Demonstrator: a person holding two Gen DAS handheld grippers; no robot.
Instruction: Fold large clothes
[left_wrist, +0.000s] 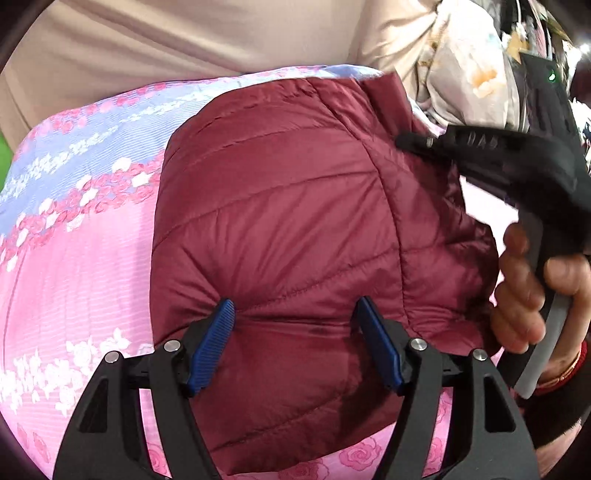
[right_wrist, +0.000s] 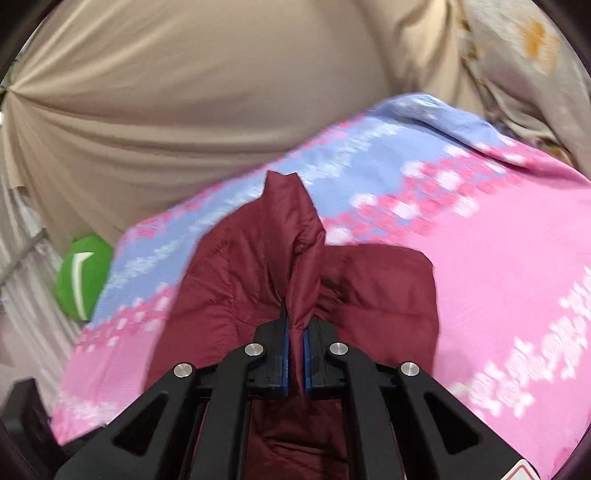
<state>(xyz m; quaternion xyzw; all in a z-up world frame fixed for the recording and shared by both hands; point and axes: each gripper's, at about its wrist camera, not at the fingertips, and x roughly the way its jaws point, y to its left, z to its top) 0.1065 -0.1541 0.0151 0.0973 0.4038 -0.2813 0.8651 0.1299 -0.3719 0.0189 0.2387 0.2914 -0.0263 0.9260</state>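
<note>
A maroon quilted puffer jacket (left_wrist: 280, 221) lies bunched on a pink and blue floral bedsheet (left_wrist: 74, 258). My left gripper (left_wrist: 295, 321) is open, its blue pads pressing down on the jacket's near part, one each side of a quilted panel. My right gripper (right_wrist: 295, 332) is shut on a fold of the jacket (right_wrist: 295, 240) and lifts it into a peak. In the left wrist view the right gripper (left_wrist: 417, 142) shows at the jacket's far right edge, held by a hand (left_wrist: 524, 288).
A beige curtain (right_wrist: 184, 92) hangs behind the bed. A floral cloth (left_wrist: 469, 66) is heaped at the back right. A green object (right_wrist: 83, 277) sits at the left beyond the sheet's edge (right_wrist: 122, 236).
</note>
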